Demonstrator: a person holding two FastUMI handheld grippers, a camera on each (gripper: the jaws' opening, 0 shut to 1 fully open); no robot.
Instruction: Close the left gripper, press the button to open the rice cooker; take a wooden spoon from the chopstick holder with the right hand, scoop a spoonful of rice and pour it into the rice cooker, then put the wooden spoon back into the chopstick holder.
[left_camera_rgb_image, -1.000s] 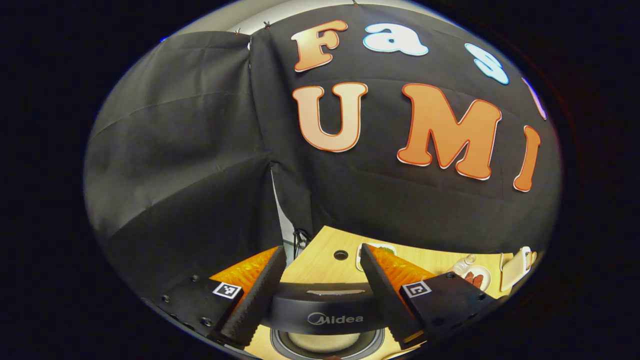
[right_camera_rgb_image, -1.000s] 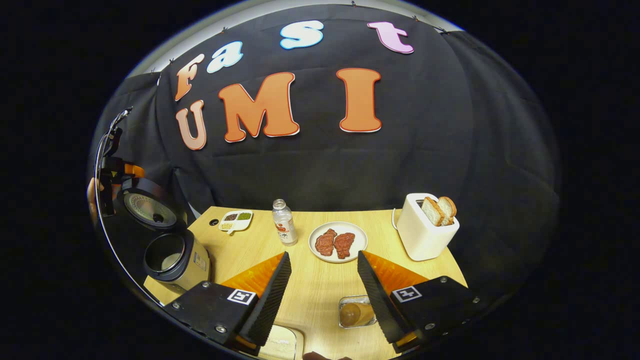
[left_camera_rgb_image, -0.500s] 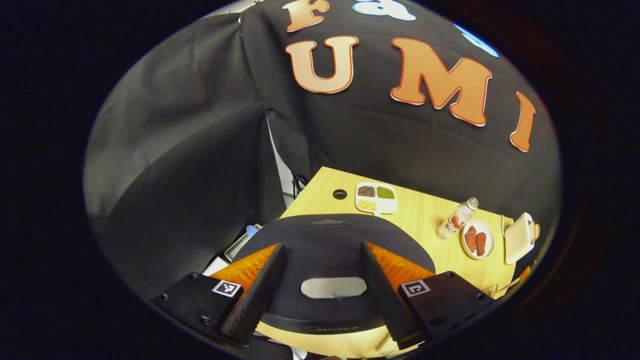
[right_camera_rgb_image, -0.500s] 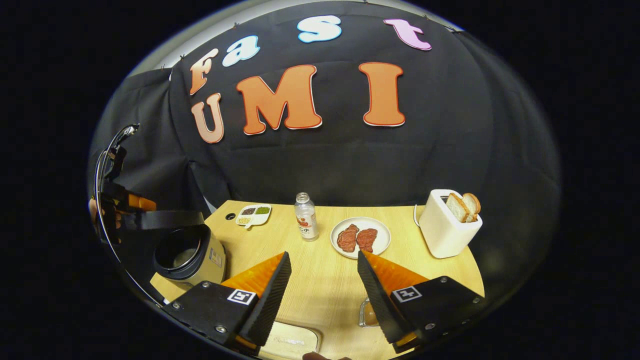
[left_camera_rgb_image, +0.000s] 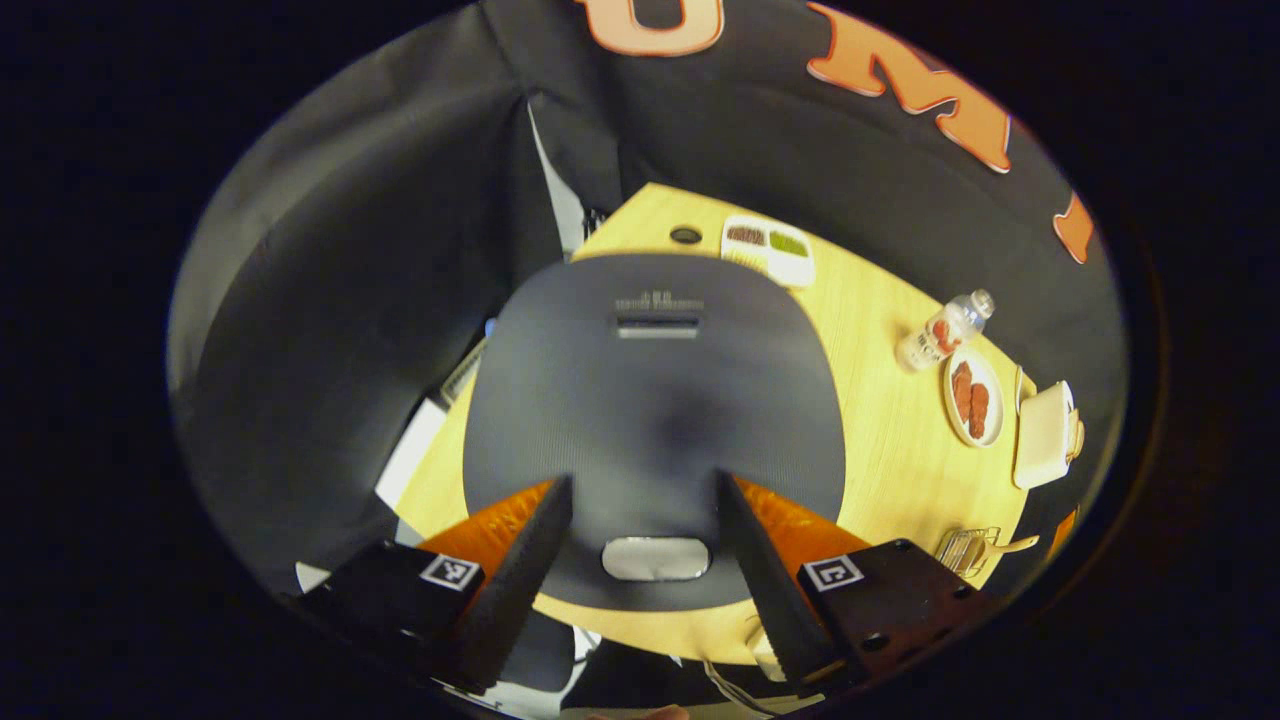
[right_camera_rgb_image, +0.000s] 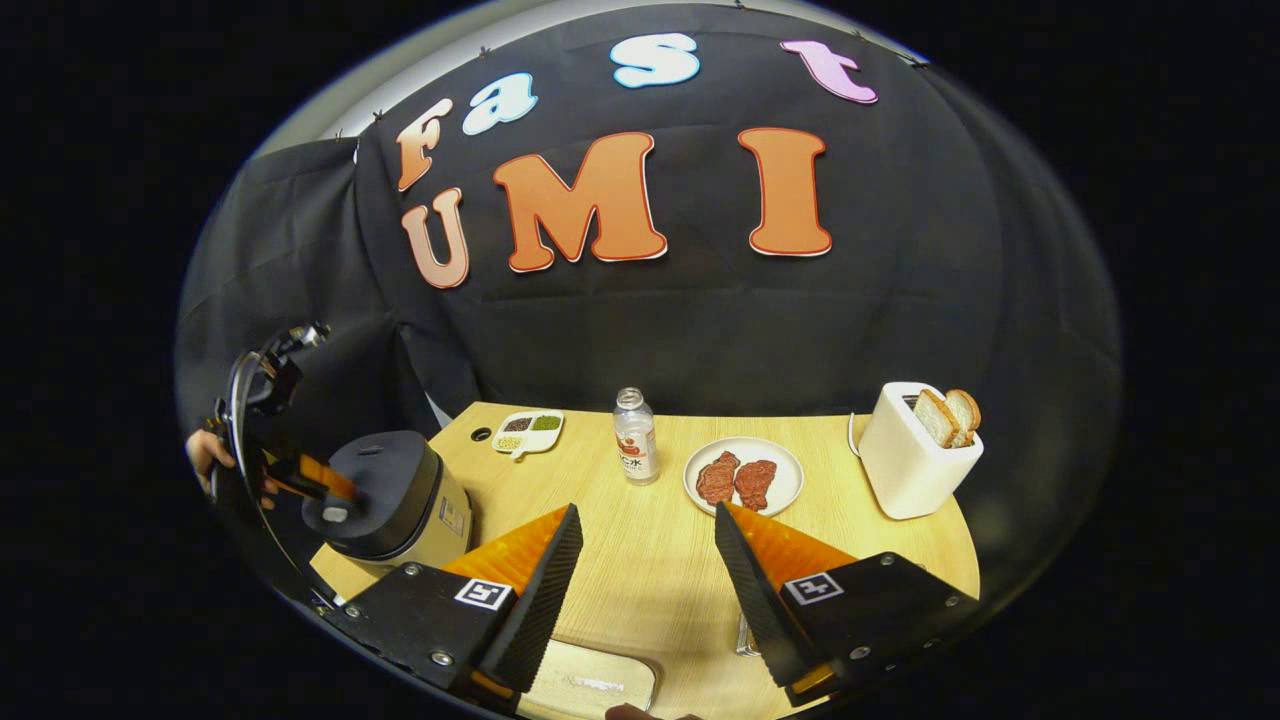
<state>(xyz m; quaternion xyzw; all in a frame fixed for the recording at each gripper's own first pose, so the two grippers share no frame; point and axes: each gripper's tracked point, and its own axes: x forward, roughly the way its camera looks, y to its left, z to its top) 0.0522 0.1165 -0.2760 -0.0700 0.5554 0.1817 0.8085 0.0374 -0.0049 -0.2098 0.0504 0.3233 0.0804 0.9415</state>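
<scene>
Dark grey lid of the rice cooker is down, and it sits at the far left corner of the wooden table. Left gripper hangs right over the lid, jaws spread wide with the pale button between the fingers. Right gripper hovers over the near middle of the table, jaws wide too, nothing in them. Chopstick holder with the wooden spoon sits near the table's right edge.

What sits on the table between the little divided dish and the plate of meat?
A small clear bottle stands between the divided dish and the meat plate, seen in the right gripper view.
</scene>
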